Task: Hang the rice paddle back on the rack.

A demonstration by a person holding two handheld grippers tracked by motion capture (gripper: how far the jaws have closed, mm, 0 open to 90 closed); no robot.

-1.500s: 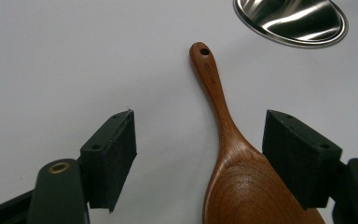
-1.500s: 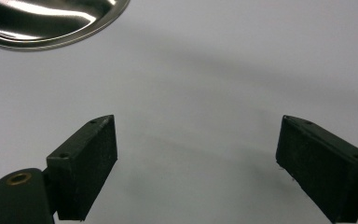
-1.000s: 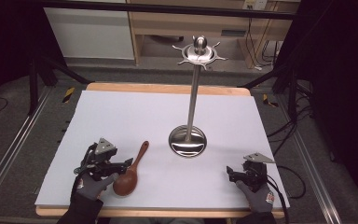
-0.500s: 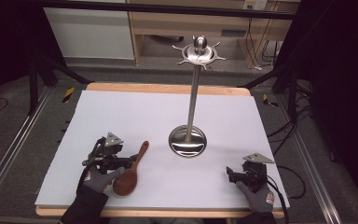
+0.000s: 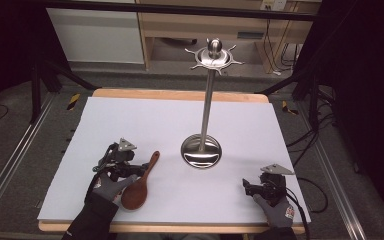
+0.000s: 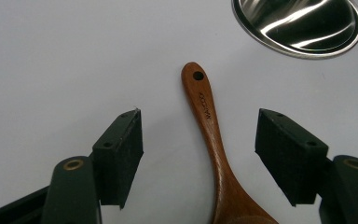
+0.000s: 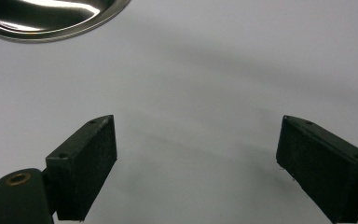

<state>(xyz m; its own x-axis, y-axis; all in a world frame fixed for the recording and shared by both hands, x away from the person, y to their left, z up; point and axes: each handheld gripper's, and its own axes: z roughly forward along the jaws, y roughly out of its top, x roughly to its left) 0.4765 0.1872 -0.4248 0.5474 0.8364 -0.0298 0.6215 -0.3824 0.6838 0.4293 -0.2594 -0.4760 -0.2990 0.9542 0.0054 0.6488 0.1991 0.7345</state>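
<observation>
A brown wooden spoon (image 5: pixel 141 182) lies flat on the white table cover, bowl toward the front edge, handle pointing up and right. My left gripper (image 5: pixel 132 170) is open just over it. In the left gripper view the spoon (image 6: pixel 212 140) runs up between the two black jaws, its handle end with a hole lying beyond the pads (image 6: pixel 121 151); neither pad touches it. My left gripper (image 6: pixel 198 154) holds nothing. My right gripper (image 5: pixel 249 187) rests open near the front right, and the right gripper (image 7: pixel 196 163) has bare white cover between its jaws.
A tall steel utensil stand (image 5: pixel 201 150) with a round dish base and a hooked crown (image 5: pixel 214 55) rises from the table's middle. Its base edge (image 6: pixel 298 23) shows in the left gripper view, and the base (image 7: pixel 51 16) in the right gripper view. Wooden table rim (image 5: pixel 180 95) at the back.
My left gripper has moved forward and right along the spoon toward its handle. The spoon and the right gripper have stayed where they were.
</observation>
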